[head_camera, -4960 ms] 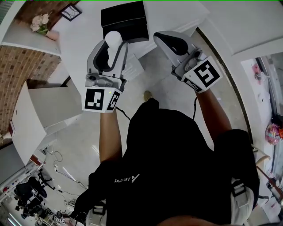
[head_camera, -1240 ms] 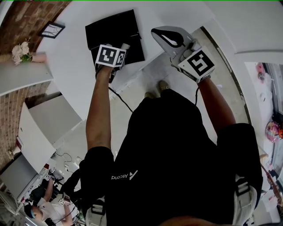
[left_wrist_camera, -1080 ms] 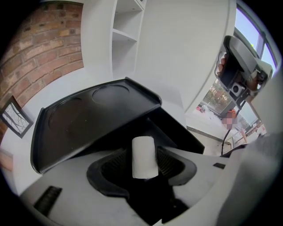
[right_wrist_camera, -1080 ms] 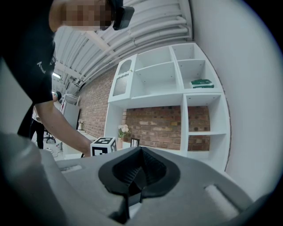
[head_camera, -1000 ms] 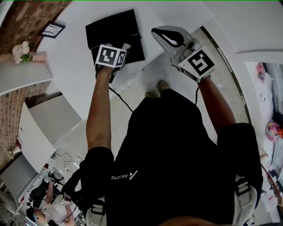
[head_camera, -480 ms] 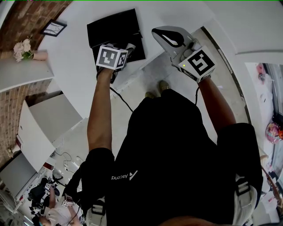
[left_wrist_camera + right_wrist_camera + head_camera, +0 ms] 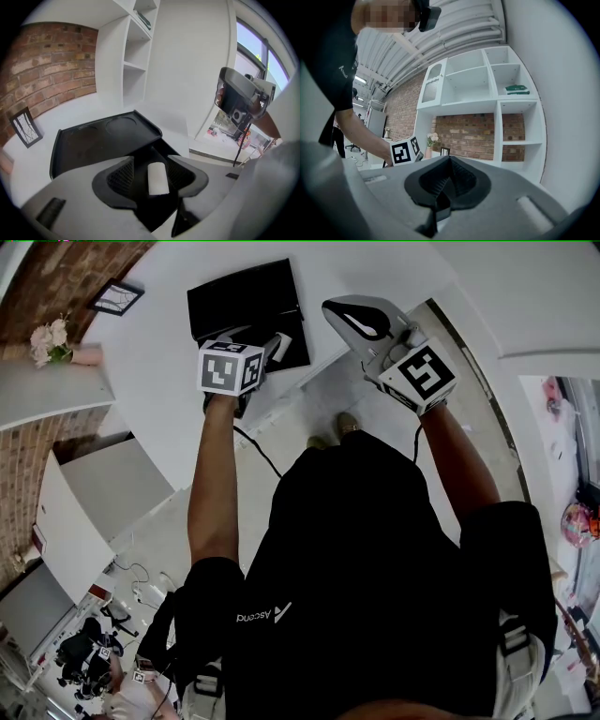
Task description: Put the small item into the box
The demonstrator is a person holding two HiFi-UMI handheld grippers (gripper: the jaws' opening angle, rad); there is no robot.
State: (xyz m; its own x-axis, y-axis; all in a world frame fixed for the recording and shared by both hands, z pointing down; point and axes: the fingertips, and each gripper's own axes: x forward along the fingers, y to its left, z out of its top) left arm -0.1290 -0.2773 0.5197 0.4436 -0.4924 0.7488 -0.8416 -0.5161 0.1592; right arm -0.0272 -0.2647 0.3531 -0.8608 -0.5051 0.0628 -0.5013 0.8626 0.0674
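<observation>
- Over at the far left, a small framed picture (image 7: 117, 298) is leaning against the brick wall, with a bunch of pale flowers (image 7: 52, 337) sitting on a ledge near it.
- A black box (image 7: 93, 140) is lying on the white bench (image 7: 159, 362). Its flat top with a round dent is facing up, and a dark open compartment is showing at its near right end.
- The person is holding the left claw (image 7: 151, 161) low over that open end of the box, with its marker cube turned upward in the head view.
- Its jaws are standing spread, each with a gap to the thing between them.
- The small item (image 7: 158, 178), a short white roll, is showing between those jaws and touching neither pad. It is sitting against the dark inside of the compartment, though I cannot tell whether it is resting on the bottom.
- To the right, the right claw (image 7: 449, 164) is hanging in the air well apart from the box, level with the left one.
- Its jaws are pressing together with nothing between them, and they are pointing toward a white shelf unit (image 7: 497, 93) against the brick wall.
</observation>
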